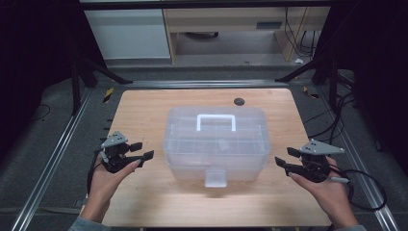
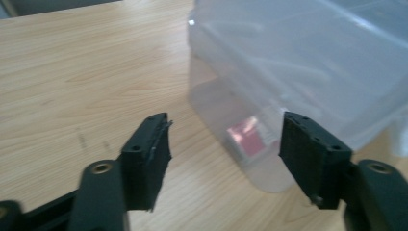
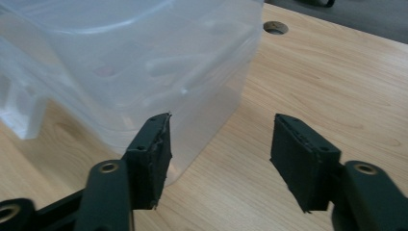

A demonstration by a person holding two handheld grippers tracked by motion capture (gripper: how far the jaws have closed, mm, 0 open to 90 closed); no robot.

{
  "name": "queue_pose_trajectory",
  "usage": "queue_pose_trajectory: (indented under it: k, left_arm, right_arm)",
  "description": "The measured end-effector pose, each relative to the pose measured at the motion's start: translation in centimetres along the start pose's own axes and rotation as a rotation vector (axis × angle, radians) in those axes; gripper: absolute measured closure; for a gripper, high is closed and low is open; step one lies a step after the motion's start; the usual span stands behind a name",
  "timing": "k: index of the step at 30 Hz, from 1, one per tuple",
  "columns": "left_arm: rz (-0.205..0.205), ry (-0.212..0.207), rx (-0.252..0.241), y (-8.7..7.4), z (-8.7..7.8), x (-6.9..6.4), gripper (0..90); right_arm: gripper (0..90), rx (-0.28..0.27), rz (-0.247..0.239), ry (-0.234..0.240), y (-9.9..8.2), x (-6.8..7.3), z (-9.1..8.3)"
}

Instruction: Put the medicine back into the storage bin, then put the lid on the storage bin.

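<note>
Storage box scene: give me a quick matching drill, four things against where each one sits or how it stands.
Things:
1. storage box
2. handle
3. latch
4. left gripper

Places or states:
A. white, on top of the lid
B. open, at the box's left end, holding nothing
C. middle of the table, lid down
D. on the box's front wall, nearest the person

Pairs: 1-C, 2-A, 3-D, 4-B

- The storage box point(image 1: 216, 144) sits on the bench point(image 1: 144, 106), near its middle.
- Its handle point(image 1: 216, 121) lies on the lid; its latch point(image 1: 215, 177) faces the near edge.
- The left gripper point(image 1: 142, 150) is left of the box, apart from it.
- The right gripper point(image 1: 285, 158) is right of it.
- A cable hole point(image 1: 239, 101) lies behind the box.
</note>
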State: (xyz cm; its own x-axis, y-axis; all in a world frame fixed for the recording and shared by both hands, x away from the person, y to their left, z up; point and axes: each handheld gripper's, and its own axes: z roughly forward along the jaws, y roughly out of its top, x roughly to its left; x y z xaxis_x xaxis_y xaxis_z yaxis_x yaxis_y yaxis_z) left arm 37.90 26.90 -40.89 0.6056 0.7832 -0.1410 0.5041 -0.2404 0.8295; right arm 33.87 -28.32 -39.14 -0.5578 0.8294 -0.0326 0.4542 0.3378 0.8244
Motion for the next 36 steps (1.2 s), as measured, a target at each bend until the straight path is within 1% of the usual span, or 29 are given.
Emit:
queue_pose_trajectory:
  k: [1,2,3,5,7,8,9,15,21,22,23,24,26,28,29,33,36]
  left_arm:
    - [-0.002,0.009,0.009,0.1,0.1,0.4,29.8]
    - [-0.003,0.027,0.027,0.2,0.2,0.8,26.6]
    - [-0.004,0.04,0.037,0.3,0.4,1.1,20.8]
    - [-0.003,0.073,0.054,0.6,0.6,1.8,17.5]
    - [-0.008,0.083,0.068,0.8,0.9,2.3,14.6]
    - [-0.01,0.09,0.081,0.9,1.1,2.6,11.3]
    - [-0.012,0.098,0.094,0.9,1.3,2.9,11.3]
    - [-0.03,0.137,0.136,0.8,2.5,4.5,8.3]
    - [-0.047,0.164,0.17,0.4,3.6,5.7,7.2]
    - [-0.05,0.166,0.176,0.3,3.8,5.9,6.7]
    - [-0.052,0.167,0.182,0.2,4.0,6.1,6.4]
    - [-0.055,0.17,0.187,0.1,4.2,6.3,6.1]
    - [-0.054,0.175,0.205,0.0,4.7,6.6,6.1]
    - [-0.05,0.179,0.221,0.0,5.1,6.9,5.5]
    - [-0.044,0.18,0.235,0.1,5.3,7.0,5.4]
    - [-0.043,0.195,0.248,0.3,6.3,7.6,5.1]
    - [-0.044,0.202,0.265,0.4,7.1,8.1,4.9]
  right_arm:
    - [37.6,0.006,0.002,-0.008,0.0,-0.1,0.2]
    - [36.5,0.006,0.002,-0.017,-0.1,-0.3,0.3]
    - [35.5,0.014,0.013,-0.025,-0.1,-0.4,0.5]
    - [34.6,0.018,0.02,-0.036,-0.1,-0.7,0.8]
    - [32.1,0.03,0.035,-0.049,-0.1,-1.1,1.3]
    - [30.1,0.044,0.053,-0.065,-0.1,-1.5,1.7]
    - [30.1,0.044,0.053,-0.065,-0.1,-1.5,1.7]
    - [26.0,0.083,0.101,-0.12,0.2,-3.0,3.0]
    - [22.4,0.1,0.124,-0.137,0.5,-4.4,3.9]
    - [20.6,0.117,0.13,-0.148,0.6,-4.7,4.3]
    - [20.6,0.117,0.13,-0.148,0.6,-4.7,4.3]
    - [19.4,0.131,0.138,-0.151,0.6,-5.2,4.9]
    - [18.6,0.137,0.14,-0.154,0.7,-5.3,5.1]
    - [17.9,0.147,0.141,-0.162,0.8,-5.8,5.9]
    - [17.7,0.15,0.151,-0.165,0.9,-6.1,6.2]
    - [16.5,0.186,0.161,-0.203,1.0,-7.6,7.9]
    - [16.1,0.204,0.183,-0.214,1.0,-8.7,8.9]
